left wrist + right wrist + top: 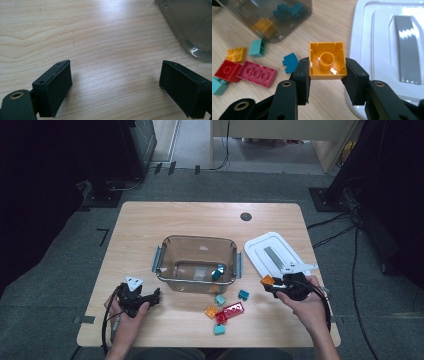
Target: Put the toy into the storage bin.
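My right gripper [325, 75] is shut on an orange square brick [327, 60], whose hollow underside faces the camera; from above, the right gripper [272, 285] holds the orange brick [267, 280] just right of the clear bin [161, 262]. The bin has a teal brick [217, 271] inside. Loose bricks lie in front of it: a pink flat brick [256, 74], a red brick [225, 71], a yellow brick [236, 54], and teal bricks [257, 47]. My left gripper [150, 299] rests open on the table at the bin's left front; in the left gripper view its pads [58, 87] stand wide apart over bare wood.
A white lid [272, 252] with a grey strip lies on the table to the right of the bin, just beyond my right gripper. A dark round hole [245, 216] sits in the tabletop at the back. Cables run across the floor on the right.
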The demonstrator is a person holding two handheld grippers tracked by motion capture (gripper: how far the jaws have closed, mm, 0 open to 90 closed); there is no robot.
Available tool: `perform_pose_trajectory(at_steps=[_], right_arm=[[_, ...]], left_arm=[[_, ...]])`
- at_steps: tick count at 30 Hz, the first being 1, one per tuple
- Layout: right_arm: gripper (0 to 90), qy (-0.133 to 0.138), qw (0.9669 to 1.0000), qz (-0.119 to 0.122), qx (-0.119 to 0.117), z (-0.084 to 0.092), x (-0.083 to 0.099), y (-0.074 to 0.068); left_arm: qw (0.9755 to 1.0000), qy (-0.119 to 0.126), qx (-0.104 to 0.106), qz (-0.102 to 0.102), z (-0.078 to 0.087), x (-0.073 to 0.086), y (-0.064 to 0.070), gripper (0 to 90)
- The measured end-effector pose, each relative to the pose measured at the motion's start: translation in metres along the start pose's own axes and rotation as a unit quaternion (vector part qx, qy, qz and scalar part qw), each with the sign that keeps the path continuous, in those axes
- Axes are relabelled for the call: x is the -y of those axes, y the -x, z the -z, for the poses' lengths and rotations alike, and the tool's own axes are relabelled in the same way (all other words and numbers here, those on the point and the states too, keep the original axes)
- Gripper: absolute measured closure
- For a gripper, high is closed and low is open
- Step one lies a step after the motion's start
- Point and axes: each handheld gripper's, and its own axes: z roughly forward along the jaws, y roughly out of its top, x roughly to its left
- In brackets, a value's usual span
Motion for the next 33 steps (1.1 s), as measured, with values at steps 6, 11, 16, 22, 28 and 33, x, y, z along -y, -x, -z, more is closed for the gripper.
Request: perform_pose_trajectory(at_steps=[6,11,16,22,28,33], right_arm=[[60.1,0.008,1.0000,0.004,-0.002,0.009,-0.020,-0.003],[60.1,0.010,0.9999,0.012,-0.006,0.015,-0.036,-0.005],[60.1,0.013,0.9995,0.027,-0.007,0.023,-0.054,-0.008],[60.1,0.015,0.9992,0.036,-0.010,0.025,-0.069,-0.014],[60.1,0.014,0.9988,0.044,-0.015,0.024,-0.083,-0.020],[60.1,0.017,0.9983,0.052,-0.020,0.022,-0.095,-0.027]], left_arm=[[1.0000,0.000,0.000,0.000,0.000,0.000,0.000,10.6],[1.0000,0.000,0.000,0.000,0.000,0.000,0.000,10.6],[1.0000,0.001,0.000,0.000,0.000,0.000,0.000,10.6],[1.0000,0.001,0.000,0.000,0.000,0.000,0.000,10.6],[1.0000,0.001,0.000,0.001,0.000,0.000,0.000,10.6],[1.0000,0.001,0.000,0.001,0.000,0.000,0.000,10.6]])
